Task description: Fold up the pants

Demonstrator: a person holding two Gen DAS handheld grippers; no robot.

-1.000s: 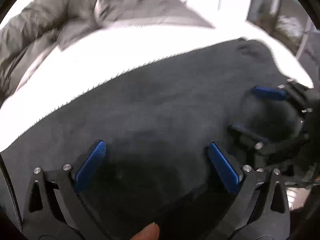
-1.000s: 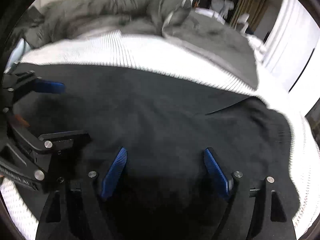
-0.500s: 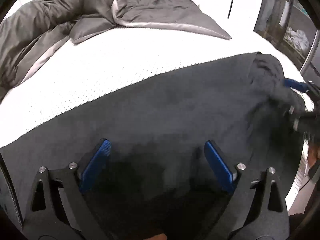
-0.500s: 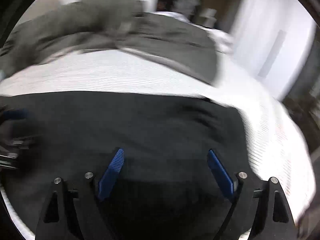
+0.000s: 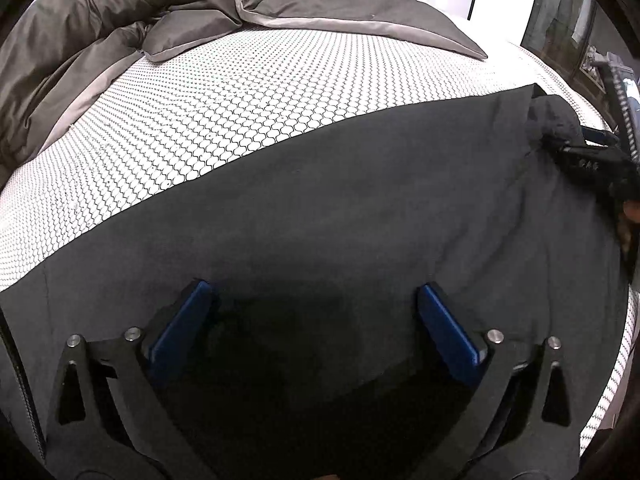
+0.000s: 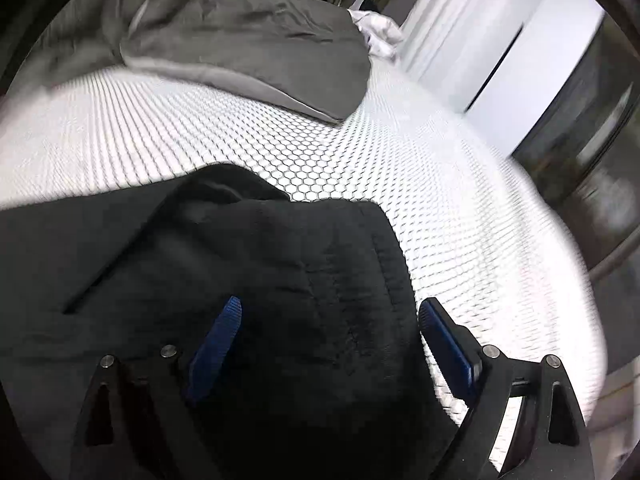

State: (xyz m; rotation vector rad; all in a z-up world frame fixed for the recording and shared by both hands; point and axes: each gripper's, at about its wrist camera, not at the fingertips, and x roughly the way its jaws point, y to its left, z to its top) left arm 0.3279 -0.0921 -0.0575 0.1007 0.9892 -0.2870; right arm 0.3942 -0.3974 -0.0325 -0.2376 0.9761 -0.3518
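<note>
Pants [image 5: 340,208] lie spread dark across the near half of the mattress [image 5: 240,92], its honeycomb cover bare toward 12 o'clock up to the grey duvet [image 5: 120,20].

Since a second ago the right claw [image 6: 328,340] has swung away from beside the left claw [image 5: 316,320] and out to one end of the garment. From the left view it now shows small at 3 o'clock. In its own view the rumpled end of the pants fills the centre, with bare cover from 1 to 4 o'clock. Its jaws have just been opening and stand wide, astride the cloth edge, the pads not seen pressing on it.

Left claw has barely shifted. Its jaws, just opened a little further, stand at their widest over flat cloth, gripping nothing.

Both claws look freed after a lay-down or smoothing. The right one seems placed to pinch that end for the next fold.
</note>
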